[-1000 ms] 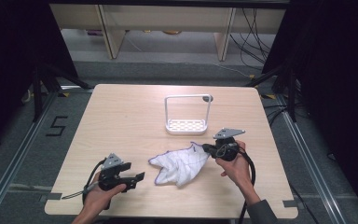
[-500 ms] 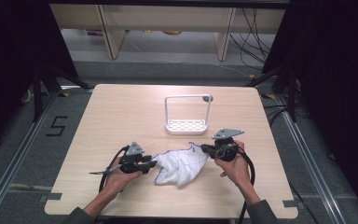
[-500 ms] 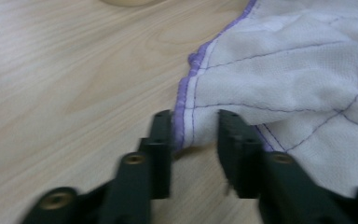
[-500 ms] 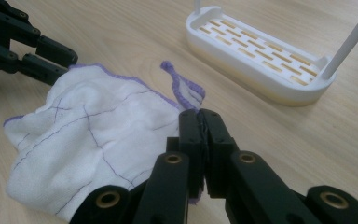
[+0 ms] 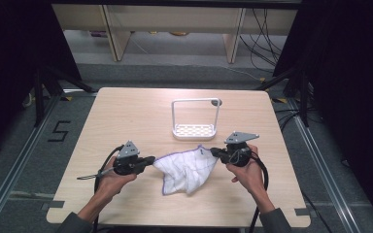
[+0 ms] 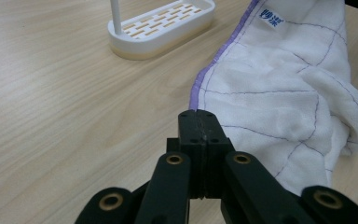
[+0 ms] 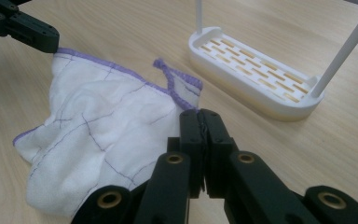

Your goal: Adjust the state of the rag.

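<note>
From the high view, a white cloth (image 5: 187, 167) with a purple edge hangs between two claws, low over the near part of a wooden table (image 5: 126, 116). The left claw (image 5: 151, 159) has just been closing, and now it pinches one corner of the cloth. The right claw (image 5: 213, 152) is closed tight on the other corner. The cloth sags in the middle and its bottom seems to rest on the table. A small white rack (image 5: 194, 119) stands just behind it. I think that if the hands pull apart too hard, a corner could slip out, because each claw bites only a little bit of cloth. The table is pale wood and smooth. Around it is a grey floor (image 5: 24, 160), with black frames, cables and wooden legs farther back.

In the left gripper view, the left claw (image 6: 202, 116) is shut on the purple edge. The cloth (image 6: 289, 93) spreads off to the right, and the rack (image 6: 161, 28) is near. If the cloth swings forward it could bump the rack and push it.

In the right gripper view, the right claw (image 7: 199, 114) is shut on a corner of the cloth (image 7: 98, 135). The rack (image 7: 256, 79) is just beside it. The left claw (image 7: 51, 44) holds the far corner. A loose fold could catch on the rack's thin posts.
</note>
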Tool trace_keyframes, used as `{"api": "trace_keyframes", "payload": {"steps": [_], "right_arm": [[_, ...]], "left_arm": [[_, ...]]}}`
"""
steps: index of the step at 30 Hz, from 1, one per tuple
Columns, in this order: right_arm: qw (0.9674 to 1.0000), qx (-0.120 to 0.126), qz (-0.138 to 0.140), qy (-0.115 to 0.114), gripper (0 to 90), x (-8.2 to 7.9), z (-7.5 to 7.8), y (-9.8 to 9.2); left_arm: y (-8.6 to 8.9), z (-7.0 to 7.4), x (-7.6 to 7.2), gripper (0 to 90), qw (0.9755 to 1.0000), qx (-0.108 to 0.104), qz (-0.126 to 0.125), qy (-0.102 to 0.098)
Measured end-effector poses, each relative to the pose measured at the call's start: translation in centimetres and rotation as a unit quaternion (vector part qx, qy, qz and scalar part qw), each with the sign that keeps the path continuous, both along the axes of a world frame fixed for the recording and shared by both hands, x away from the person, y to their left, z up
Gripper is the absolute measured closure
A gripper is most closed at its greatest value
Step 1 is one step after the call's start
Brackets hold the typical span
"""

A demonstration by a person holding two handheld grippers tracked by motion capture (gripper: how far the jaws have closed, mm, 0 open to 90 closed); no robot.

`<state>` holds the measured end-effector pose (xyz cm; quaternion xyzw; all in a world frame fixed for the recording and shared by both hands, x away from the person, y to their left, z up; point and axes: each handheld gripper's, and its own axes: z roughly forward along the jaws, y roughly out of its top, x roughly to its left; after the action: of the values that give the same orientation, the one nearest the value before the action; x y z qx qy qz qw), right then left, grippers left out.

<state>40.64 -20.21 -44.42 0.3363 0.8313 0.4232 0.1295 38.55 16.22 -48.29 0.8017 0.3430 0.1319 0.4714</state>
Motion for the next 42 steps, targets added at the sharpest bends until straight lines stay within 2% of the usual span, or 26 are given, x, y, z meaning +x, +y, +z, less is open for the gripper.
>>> {"api": "trace_keyframes", "payload": {"steps": [1,4,5,6,7,10,12,14,16,17,18,19,20,21,24,26,28,30,31,34,36,38,39,40,41,42], "right_arm": [[0.9999,0.002,-0.012,-0.001,88.9,-0.1,0.1,0.0],[0.9998,0.015,-0.01,-0.003,88.9,-0.3,0.4,-0.1],[0.9997,0.022,-0.004,0.0,88.9,-0.5,0.8,-0.1],[0.9997,0.022,-0.004,0.0,88.9,-0.5,0.8,-0.1],[0.9996,0.026,0.0,-0.012,88.9,-0.8,1.4,0.0],[0.9992,0.035,0.009,-0.017,88.9,-1.1,2.0,0.1],[0.9988,0.048,-0.003,-0.012,88.9,-1.6,2.4,0.2],[0.999,0.04,-0.005,-0.017,88.8,-1.4,2.5,0.1],[0.9993,0.025,-0.027,-0.009,88.7,-0.6,1.4,0.2],[0.9994,0.015,-0.031,0.0,88.7,-0.2,0.9,0.1],[0.9994,0.015,-0.031,0.0,88.7,-0.2,0.9,0.1],[0.9992,-0.008,-0.04,0.002,88.7,0.4,0.0,-0.3],[0.9992,-0.008,-0.04,0.002,88.7,0.4,0.0,-0.3],[0.9988,-0.004,-0.048,0.006,88.7,0.6,-0.5,-0.6],[0.9986,-0.02,-0.048,0.015,88.5,0.7,-0.7,-0.7],[0.9985,-0.027,-0.048,0.01,88.5,1.0,-1.1,-0.8],[0.9978,-0.034,-0.052,0.022,88.5,1.0,-1.3,-0.7],[0.9977,-0.044,-0.05,0.015,88.4,1.1,-1.7,-0.8],[0.9971,-0.046,-0.056,0.025,88.3,1.0,-1.8,-0.7],[0.9969,-0.052,-0.053,0.025,88.1,1.1,-1.9,-0.6],[0.9968,-0.055,-0.051,0.026,88.0,1.1,-2.0,-0.5],[0.9965,-0.056,-0.055,0.029,88.1,1.1,-2.0,-0.5],[0.9963,-0.061,-0.053,0.03,88.1,1.2,-2.1,-0.4],[0.9963,-0.061,-0.053,0.03,88.1,1.2,-2.1,-0.4],[0.9961,-0.065,-0.05,0.033,88.2,1.2,-2.2,-0.4],[0.9964,-0.06,-0.05,0.033,88.3,1.2,-2.3,-0.2]], "left_arm": [[0.1,0.5,-0.2,89.6,1.0,-0.002,-0.004,-0.002],[0.4,1.3,-0.5,89.7,0.9999,-0.01,-0.008,-0.009],[0.9,2.8,-1.0,89.7,0.9996,-0.021,-0.009,-0.017],[0.9,2.8,-1.0,89.7,0.9996,-0.021,-0.009,-0.017],[1.4,4.8,-1.9,89.7,0.9989,-0.028,-0.014,-0.035],[1.7,6.1,-2.3,89.6,0.9981,-0.036,-0.013,-0.048],[1.9,7.0,-2.3,89.7,0.9975,-0.036,-0.007,-0.061],[1.6,6.8,-1.6,89.6,0.9978,-0.034,-0.002,-0.056],[1.0,5.3,-0.4,89.4,0.999,-0.027,0.002,-0.035],[0.4,3.4,0.5,89.1,0.9998,-0.021,-0.001,-0.007],[0.4,3.4,0.5,87.2,0.9998,-0.021,-0.001,-0.007],[0.0,1.8,0.9,81.9,0.9998,-0.013,0.003,0.014],[0.0,1.8,0.9,79.4,0.9998,-0.013,0.003,0.014],[-0.2,0.6,1.1,74.6,0.9994,-0.004,0.003,0.035],[-0.5,-0.2,1.1,64.1,0.999,0.009,0.004,0.044],[-1.6,-1.0,0.8,55.8,0.9975,0.021,0.0,0.067],[-2.3,-1.3,0.4,46.0,0.996,0.036,-0.005,0.082],[-2.9,-1.4,0.2,38.5,0.9952,0.05,-0.003,0.084],[-3.2,-1.6,0.3,34.9,0.9949,0.057,-0.004,0.083],[-3.6,-2.0,0.7,32.6,0.9944,0.072,0.003,0.077],[-4.1,-2.7,1.1,34.9,0.9933,0.092,0.006,0.069],[-4.2,-2.8,1.1,43.9,0.9931,0.097,0.003,0.066],[-4.6,-3.0,1.1,51.7,0.9936,0.105,-0.009,0.041],[-4.6,-3.0,1.1,59.0,0.9936,0.105,-0.009,0.041],[-4.7,-3.1,1.2,72.6,0.9939,0.1,-0.03,0.037],[-4.8,-3.2,1.2,77.9,0.9941,0.098,-0.035,0.031]]}}
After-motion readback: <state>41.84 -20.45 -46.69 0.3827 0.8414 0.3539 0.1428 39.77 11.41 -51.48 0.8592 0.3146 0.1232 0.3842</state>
